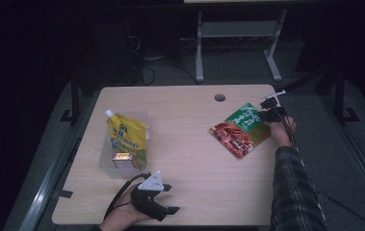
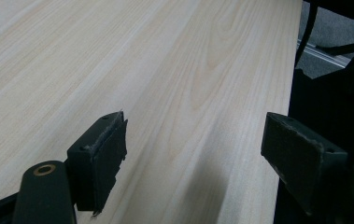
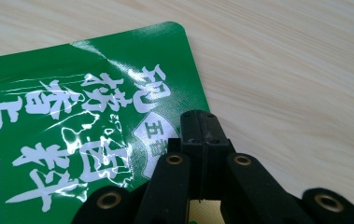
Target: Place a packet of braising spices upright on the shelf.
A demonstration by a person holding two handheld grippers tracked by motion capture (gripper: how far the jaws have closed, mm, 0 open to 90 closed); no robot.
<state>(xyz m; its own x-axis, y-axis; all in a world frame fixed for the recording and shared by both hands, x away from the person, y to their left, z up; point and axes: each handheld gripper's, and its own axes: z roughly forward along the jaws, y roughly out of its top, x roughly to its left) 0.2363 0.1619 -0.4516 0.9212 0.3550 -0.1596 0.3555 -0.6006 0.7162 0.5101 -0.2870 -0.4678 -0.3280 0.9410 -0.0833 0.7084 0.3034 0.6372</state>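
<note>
While the red-and-green packet (image 1: 240, 129) lies flat at the right of the table (image 1: 189, 144), the right hand-held gripper (image 1: 270, 114) has its jaws pinched together on the packet's green far-right edge (image 3: 118, 126). Well apart, at the near left edge, the left hand-held gripper (image 1: 166, 198) rests with jaws wide and nothing between them. Just beyond it a yellow pouch (image 1: 126, 137) stands in a clear container (image 1: 107, 156).
</note>
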